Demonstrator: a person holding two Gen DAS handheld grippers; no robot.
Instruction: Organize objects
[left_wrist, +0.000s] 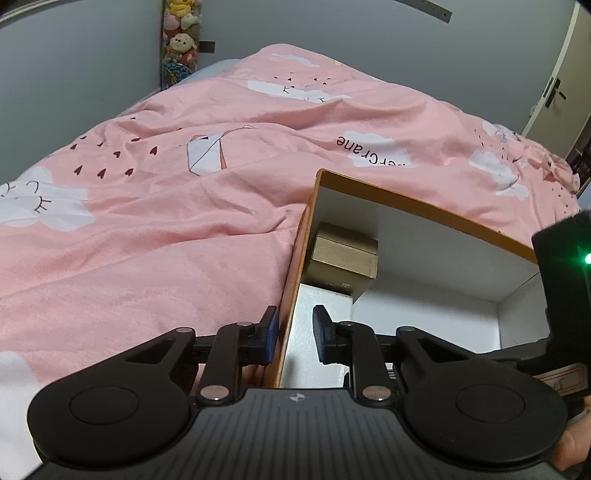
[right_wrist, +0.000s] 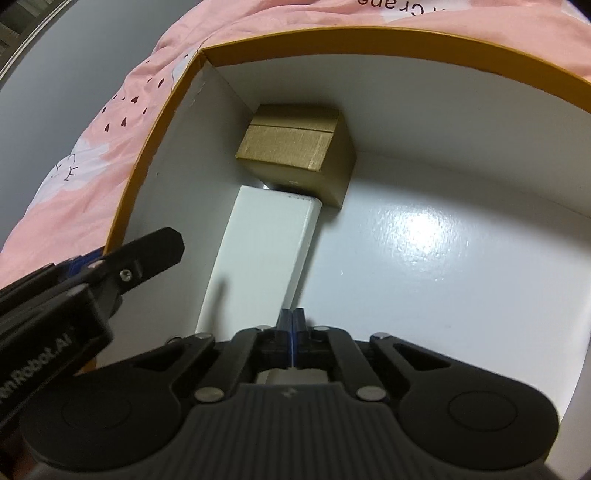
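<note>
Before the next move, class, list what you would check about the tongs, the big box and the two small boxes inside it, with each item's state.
1. Left tongs straddle the left wall of the big box, one pad either side; the outer pad touches, the inner shows a gap: cannot tell if gripped.
2. Right tongs shut, nothing between the tips: ok.
3. Brown box sits in the far left corner: ok.
4. White box lies flat along the left wall, its far end meeting the brown box: ok.
5. Free floor right of the white box: ok.
6. Big box rests level on the pink quilt: cannot tell.
</note>
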